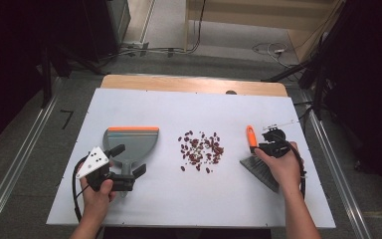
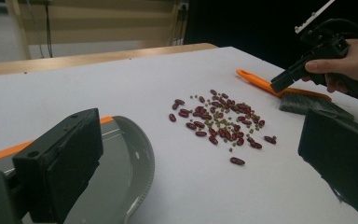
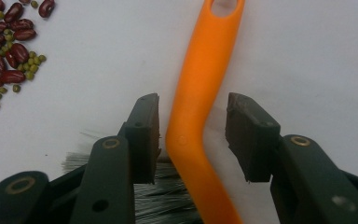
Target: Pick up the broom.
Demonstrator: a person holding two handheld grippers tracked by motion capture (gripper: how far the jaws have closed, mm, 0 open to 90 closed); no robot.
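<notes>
A grey dustpan with an orange front lip lies left of centre on the white table. My left gripper hovers open over its handle end; in the left gripper view its jaws stand wide apart with the dustpan under the left one. A pile of red and small green beans lies mid-table. The brush, with an orange handle and grey bristles, lies to the right. My right gripper is open, one jaw on each side of the handle, not touching it.
A wooden strip runs along the table's far edge. Cables lie on the floor beyond it. Dark equipment stands at both back corners. Bare white table lies in front of the beans.
</notes>
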